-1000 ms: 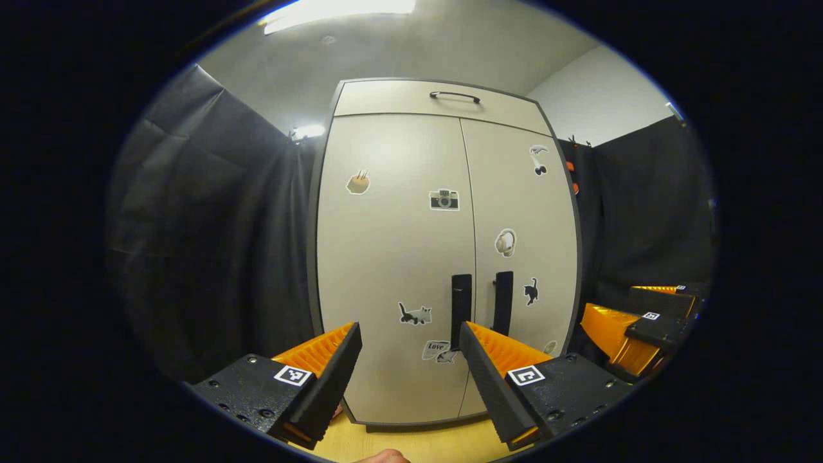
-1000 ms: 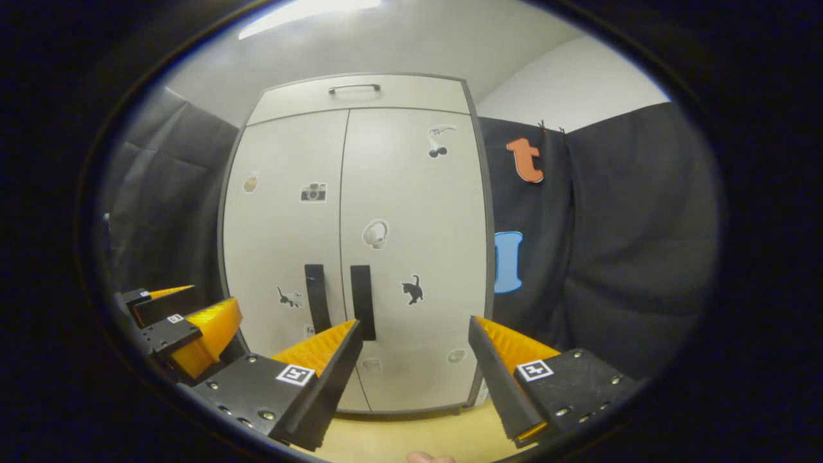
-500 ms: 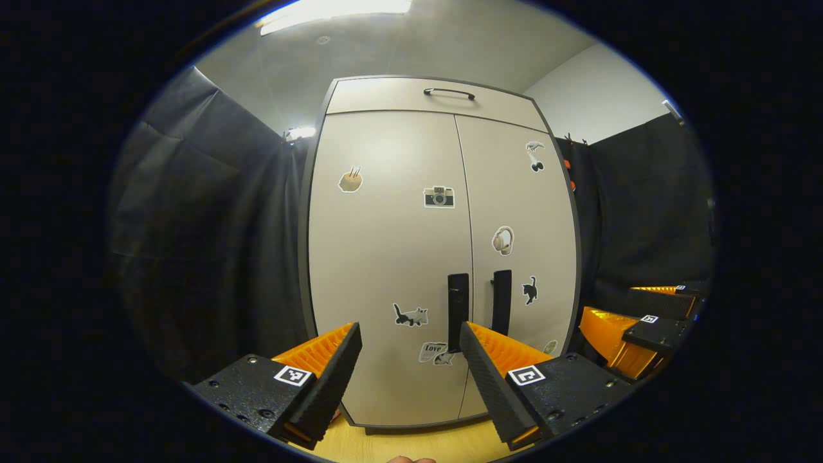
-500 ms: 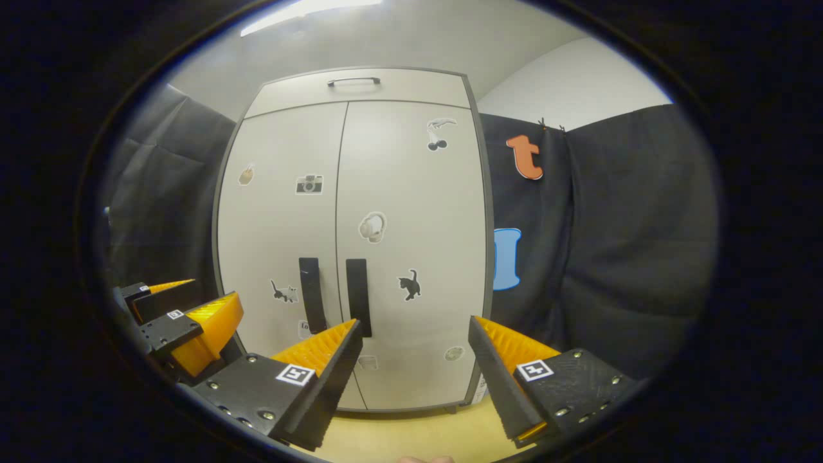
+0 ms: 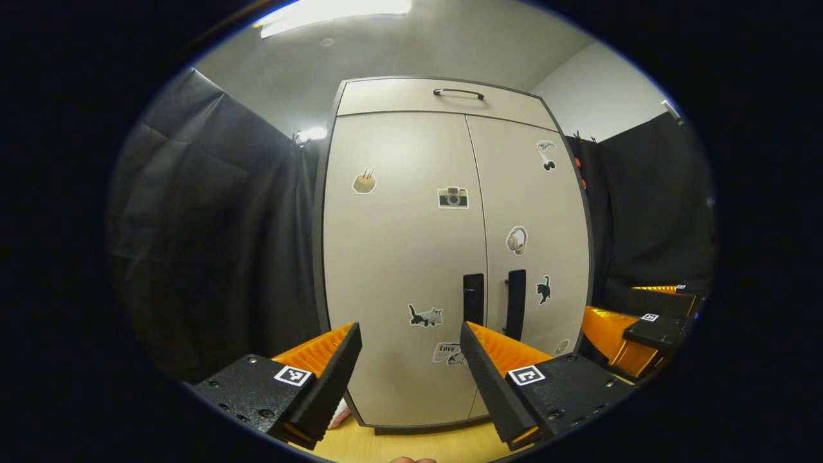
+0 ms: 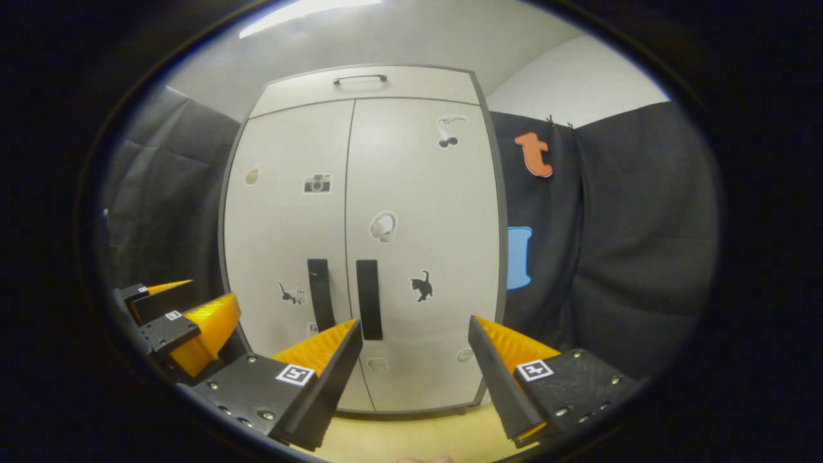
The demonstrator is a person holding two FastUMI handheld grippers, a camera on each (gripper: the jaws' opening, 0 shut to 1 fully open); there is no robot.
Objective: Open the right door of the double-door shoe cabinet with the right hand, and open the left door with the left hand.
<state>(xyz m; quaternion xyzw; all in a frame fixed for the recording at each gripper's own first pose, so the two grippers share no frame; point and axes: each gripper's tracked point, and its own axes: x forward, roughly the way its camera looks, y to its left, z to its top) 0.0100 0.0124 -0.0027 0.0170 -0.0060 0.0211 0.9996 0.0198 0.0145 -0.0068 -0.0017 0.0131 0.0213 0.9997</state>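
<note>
A pale grey shoe cabinet (image 5: 405,257) (image 6: 418,212) stands upright ahead, both doors shut and dotted with small stickers. Two black vertical handles flank the centre seam: the left door handle (image 5: 473,299) (image 6: 319,294) and the right door handle (image 5: 515,303) (image 6: 368,299). My left gripper (image 5: 410,337) is open, a short way in front of the left door, its right finger overlapping the left handle's lower end in the image. My right gripper (image 6: 415,334) is open before the right door, apart from it. The right gripper (image 5: 633,331) appears in the left gripper view, the left gripper (image 6: 183,321) in the right gripper view.
Above the doors runs a top panel with a dark bar handle (image 5: 458,93) (image 6: 360,78). Black cloth walls (image 5: 212,244) (image 6: 617,244) close in on both sides of the cabinet. The floor (image 5: 418,444) (image 6: 411,434) is light wood.
Both views have shifted slightly left, so the cabinet sits a little further right in each. Both grippers stay open and the doors stay shut.
</note>
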